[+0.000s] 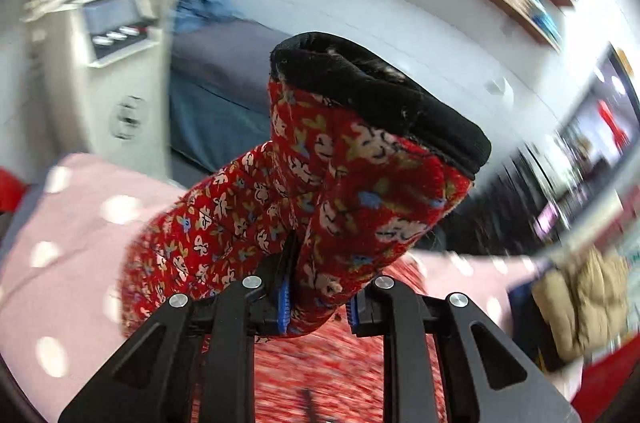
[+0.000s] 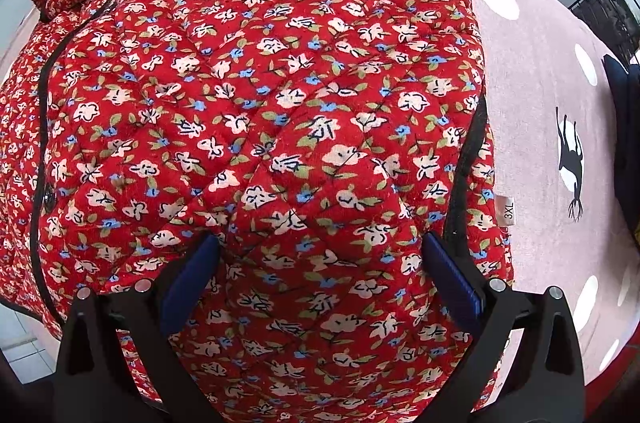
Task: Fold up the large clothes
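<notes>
Between the left gripper (image 1: 316, 299) jaws sits the jacket's black-cuffed sleeve (image 1: 344, 183).

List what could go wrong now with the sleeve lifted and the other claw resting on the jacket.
1. The left claw pinches only a narrow bit of the sleeve below its black cuff; the thick quilting could slip out.
2. The right claw stands open over the jacket, seemingly just pressing; a pull on the sleeve might drag the jacket across the pink cover.
</notes>
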`<state>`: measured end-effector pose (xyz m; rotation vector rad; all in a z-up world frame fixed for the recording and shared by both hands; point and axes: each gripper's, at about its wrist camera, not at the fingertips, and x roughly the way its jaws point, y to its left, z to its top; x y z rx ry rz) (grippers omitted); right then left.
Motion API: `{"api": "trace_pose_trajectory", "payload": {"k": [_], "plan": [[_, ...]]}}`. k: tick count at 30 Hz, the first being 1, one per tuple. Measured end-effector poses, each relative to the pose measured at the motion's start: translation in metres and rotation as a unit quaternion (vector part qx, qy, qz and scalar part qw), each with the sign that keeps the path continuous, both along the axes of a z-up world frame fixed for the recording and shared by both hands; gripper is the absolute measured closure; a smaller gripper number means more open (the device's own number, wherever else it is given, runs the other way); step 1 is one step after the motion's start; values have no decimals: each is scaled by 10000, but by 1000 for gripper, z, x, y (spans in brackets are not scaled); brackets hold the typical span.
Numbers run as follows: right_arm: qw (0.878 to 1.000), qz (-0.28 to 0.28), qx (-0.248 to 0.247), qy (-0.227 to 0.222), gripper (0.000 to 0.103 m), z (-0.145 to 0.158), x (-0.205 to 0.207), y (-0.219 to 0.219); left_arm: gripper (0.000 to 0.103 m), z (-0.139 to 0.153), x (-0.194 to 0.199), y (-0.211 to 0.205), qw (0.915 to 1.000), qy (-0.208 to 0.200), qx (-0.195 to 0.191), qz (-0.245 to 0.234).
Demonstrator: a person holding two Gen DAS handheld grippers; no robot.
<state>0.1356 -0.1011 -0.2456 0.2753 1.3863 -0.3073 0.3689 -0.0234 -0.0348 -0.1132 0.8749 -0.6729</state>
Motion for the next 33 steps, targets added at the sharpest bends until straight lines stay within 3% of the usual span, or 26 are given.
{"api": "trace_pose_trajectory", "payload": {"k": [4,7,12,14,16,18,19,23,27,33], "plan": [[10000,27,17,-41,5,1,-2,0,84,-42,-30,-68,9967,375,327,-635],[10000,45,35,-44,5,2,-1,-1,84,-86,-46,-109,9895,603,932,-921],[10000,71,51,1,5,3,-6,-2,82,-131,-54,-136,9780,728,1606,-1113],[10000,81,53,13,5,3,-5,-3,74,-136,-51,-146,9733,765,1775,-1237],[10000,76,46,15,5,2,-7,-2,56,-138,-55,-157,9701,830,1797,-1403],[10000,75,45,30,5,2,-7,-2,22,-134,-63,-151,9687,882,1659,-1620],[9999,72,49,51,5,0,-5,-2,14,-130,-70,-146,9694,826,1589,-1678],[9997,89,111,190,5,-2,0,-3,10,-117,-93,-128,9733,581,1444,-1685],[9993,84,191,305,5,4,7,-8,10,-115,-92,-94,9788,378,1552,-1283],[9978,-88,-187,-634,5,64,30,-33,11,-102,-64,-28,9817,-85,1856,-405]]}}
